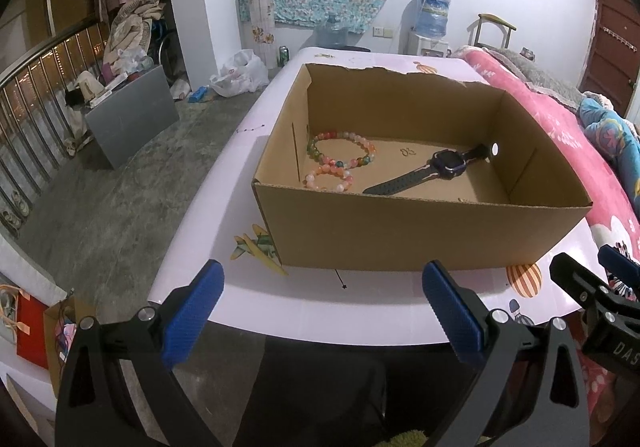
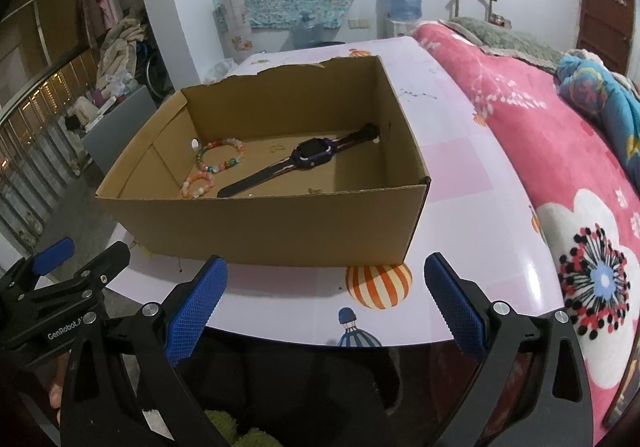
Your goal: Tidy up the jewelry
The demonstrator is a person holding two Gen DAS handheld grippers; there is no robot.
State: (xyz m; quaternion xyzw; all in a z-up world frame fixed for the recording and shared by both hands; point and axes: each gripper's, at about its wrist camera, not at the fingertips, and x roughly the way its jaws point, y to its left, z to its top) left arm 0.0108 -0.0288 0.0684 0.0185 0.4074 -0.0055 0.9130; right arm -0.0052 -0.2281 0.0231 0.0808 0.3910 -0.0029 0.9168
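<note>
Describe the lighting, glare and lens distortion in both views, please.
Left wrist view: dim bluish indoor light, strong fisheye bending of the railing, dark vignette in the corners. Right wrist view: the same dim light, soft glare on the glossy table, shadow inside the cardboard box; the watch stays reasonably sharp.

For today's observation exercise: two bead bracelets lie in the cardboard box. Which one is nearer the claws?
The smaller pink-orange bracelet, by the box's near wall. The larger multicoloured bracelet, with green beads, lies just behind it.

"GenRobot.A…" on the left tool (image 2: 60,287) — "DAS" on the right tool (image 1: 592,287).
</note>
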